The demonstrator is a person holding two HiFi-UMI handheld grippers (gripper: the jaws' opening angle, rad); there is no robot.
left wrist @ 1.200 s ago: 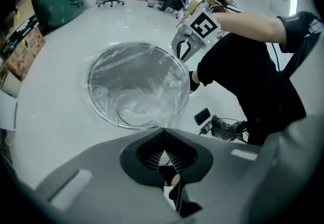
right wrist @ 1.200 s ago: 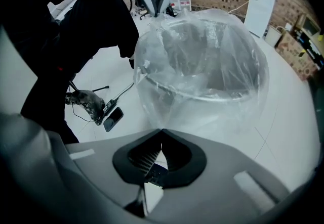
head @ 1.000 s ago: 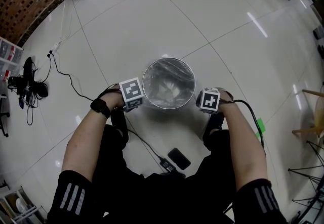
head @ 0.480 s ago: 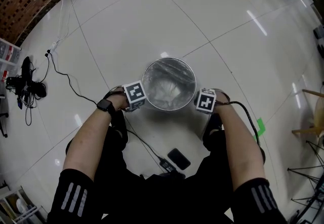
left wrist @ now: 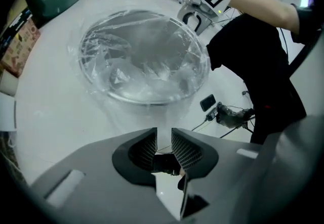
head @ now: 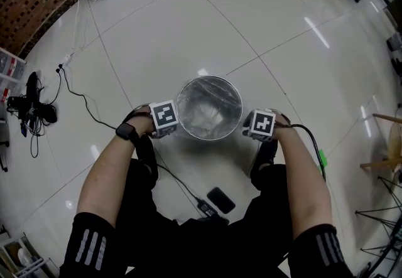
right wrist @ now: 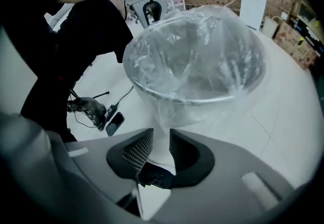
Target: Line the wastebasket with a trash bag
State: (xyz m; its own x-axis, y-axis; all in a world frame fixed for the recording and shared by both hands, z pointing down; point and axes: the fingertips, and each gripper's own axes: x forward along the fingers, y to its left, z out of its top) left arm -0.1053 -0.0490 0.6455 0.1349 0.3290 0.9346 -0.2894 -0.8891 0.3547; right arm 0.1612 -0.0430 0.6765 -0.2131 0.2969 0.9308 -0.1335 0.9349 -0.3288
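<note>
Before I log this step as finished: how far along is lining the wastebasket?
Done: the clear trash bag sits inside the wastebasket, its edge folded over the rim. In hand: nothing; the left gripper and right gripper have just been opening, jaws apart with no film clamped. Left: seemingly only tidying the loose film down the side.

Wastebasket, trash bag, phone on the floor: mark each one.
wastebasket [head: 210,78]: head view, far side of its rim.
trash bag [left wrist: 147,61]: left gripper view, clear film inside the wastebasket.
phone [head: 218,199]: head view, middle of its dark face.
</note>
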